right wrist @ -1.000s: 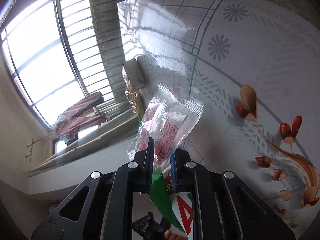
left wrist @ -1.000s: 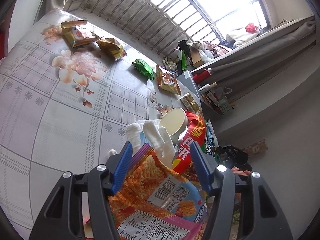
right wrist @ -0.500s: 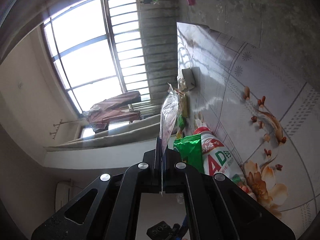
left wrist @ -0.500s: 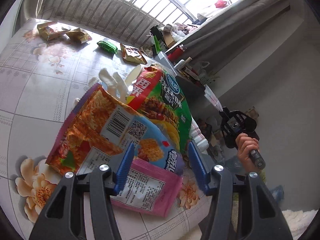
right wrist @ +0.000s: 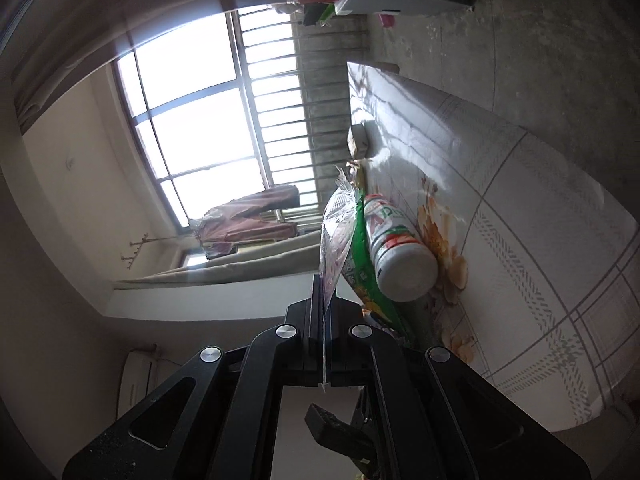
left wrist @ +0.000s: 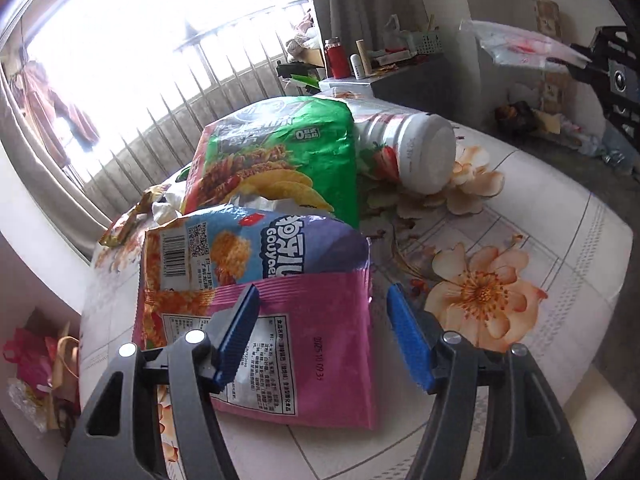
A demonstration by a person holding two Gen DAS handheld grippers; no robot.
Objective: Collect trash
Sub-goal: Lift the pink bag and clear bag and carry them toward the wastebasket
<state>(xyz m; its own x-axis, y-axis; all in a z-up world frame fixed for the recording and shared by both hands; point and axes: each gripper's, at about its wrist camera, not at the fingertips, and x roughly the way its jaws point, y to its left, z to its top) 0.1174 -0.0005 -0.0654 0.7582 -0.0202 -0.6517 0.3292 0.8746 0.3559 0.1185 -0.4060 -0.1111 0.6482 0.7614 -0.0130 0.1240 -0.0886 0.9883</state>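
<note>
Our left claw point(left wrist: 322, 336) has swung back over the snack bags point(left wrist: 280, 280) piled on the worktop point(left wrist: 560, 240), jaws opening, empty; our right claw point(right wrist: 322, 300) stays clamped on a clear wrapper point(right wrist: 336, 232). Next: gather the pile.

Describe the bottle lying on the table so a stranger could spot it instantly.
On the floral-print table, find the heap of snack bags. Directly beside the green chip bag lies a white plastic bottle on its side; it is the only rigid, round item, with a red strawberry label.

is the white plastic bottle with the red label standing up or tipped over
Tipped over: the white plastic bottle with the red label lies on its side on the floral tabletop.
</note>
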